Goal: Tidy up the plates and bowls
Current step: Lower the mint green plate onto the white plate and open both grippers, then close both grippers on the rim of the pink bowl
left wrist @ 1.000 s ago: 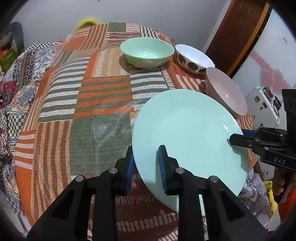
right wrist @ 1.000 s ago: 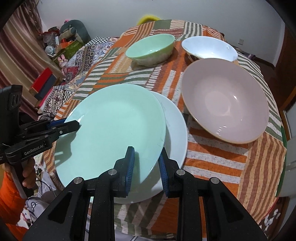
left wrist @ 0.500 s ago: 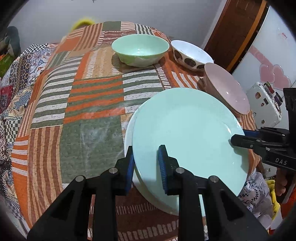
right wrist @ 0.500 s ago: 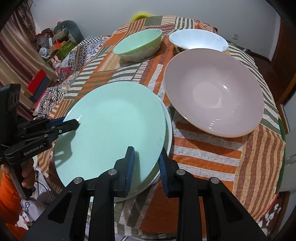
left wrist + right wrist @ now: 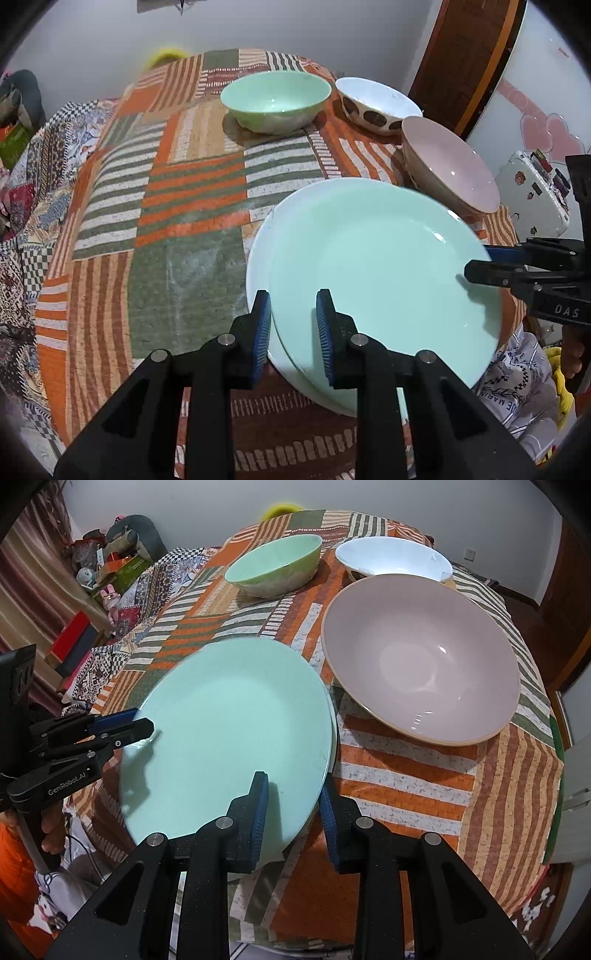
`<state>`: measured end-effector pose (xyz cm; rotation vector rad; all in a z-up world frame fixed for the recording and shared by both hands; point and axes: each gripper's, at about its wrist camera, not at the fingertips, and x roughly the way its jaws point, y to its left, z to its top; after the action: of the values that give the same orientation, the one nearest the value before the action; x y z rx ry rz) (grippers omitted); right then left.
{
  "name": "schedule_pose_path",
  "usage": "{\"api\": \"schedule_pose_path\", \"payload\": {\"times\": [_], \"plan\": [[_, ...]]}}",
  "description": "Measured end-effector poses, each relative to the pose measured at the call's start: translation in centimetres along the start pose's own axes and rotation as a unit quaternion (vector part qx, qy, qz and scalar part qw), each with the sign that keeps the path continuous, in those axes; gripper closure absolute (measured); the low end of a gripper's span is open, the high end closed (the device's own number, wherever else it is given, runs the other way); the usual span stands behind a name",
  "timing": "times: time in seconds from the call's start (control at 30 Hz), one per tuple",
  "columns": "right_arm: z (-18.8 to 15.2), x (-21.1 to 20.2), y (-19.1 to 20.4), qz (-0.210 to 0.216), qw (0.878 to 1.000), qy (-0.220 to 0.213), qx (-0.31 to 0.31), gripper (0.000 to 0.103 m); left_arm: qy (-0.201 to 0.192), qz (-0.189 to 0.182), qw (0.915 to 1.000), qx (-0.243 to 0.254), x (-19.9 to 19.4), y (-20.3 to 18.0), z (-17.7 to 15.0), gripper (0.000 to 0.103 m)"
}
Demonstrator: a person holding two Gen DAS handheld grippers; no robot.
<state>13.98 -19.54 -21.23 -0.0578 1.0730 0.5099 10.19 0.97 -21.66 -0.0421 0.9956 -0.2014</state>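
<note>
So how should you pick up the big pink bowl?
Probably by its rim, on the near edge facing the grippers. The pink bowl is wide and shallow, too broad to span, but its thin flaring lip would fit between two pads, one inside and one outside. That near edge is bare; the white bowl crowds its far side and the stacked green plate lies to its left.

The green plate (image 5: 384, 266) looks like glossy, smooth glazed ceramic or glass, as does the white plate (image 5: 258, 258) under it. The pink bowl (image 5: 421, 664) has a shiny glazed inside with small highlights and a paler bare-looking rim. The green bowl (image 5: 275, 565) and white bowl (image 5: 393, 559) are glossy too. The worktop's patchwork cloth (image 5: 177, 229) is matt woven fabric. Each hand-held gripper (image 5: 293, 325) (image 5: 293, 808) is matt black plastic with ribbed blue pads (image 5: 260, 812) and metal pins.
</note>
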Motion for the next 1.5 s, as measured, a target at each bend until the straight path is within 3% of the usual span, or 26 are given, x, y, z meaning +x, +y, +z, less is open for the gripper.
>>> {"api": "schedule_pose_path", "payload": {"times": [0.37,0.63,0.9,1.1,1.5], "plan": [[0.1,-0.8,-0.4,0.001,1.000,-0.013,0.002,0.070,-0.019,-0.010,0.9997,0.012,-1.8,-1.2,2.2,0.078],[1.1,-4.6,-2.1,-0.006,0.997,-0.073,0.011,0.068,-0.052,-0.027,0.9979,0.028,-3.1,-3.6,6.2,0.069],[2.7,-7.9,-5.7,-0.065,0.987,-0.143,0.023,0.051,-0.062,-0.040,0.9968,0.032,-1.9,-5.9,10.3,0.054],[3.7,-6.6,-9.4,-0.088,0.985,-0.138,0.053,0.051,-0.032,-0.052,0.9971,0.044,1.4,-7.7,11.7,0.054],[3.8,-2.8,-13.6,-0.067,0.989,-0.102,0.087,0.051,0.014,-0.085,0.9946,0.056,7.6,-10.0,13.2,0.055]]}}
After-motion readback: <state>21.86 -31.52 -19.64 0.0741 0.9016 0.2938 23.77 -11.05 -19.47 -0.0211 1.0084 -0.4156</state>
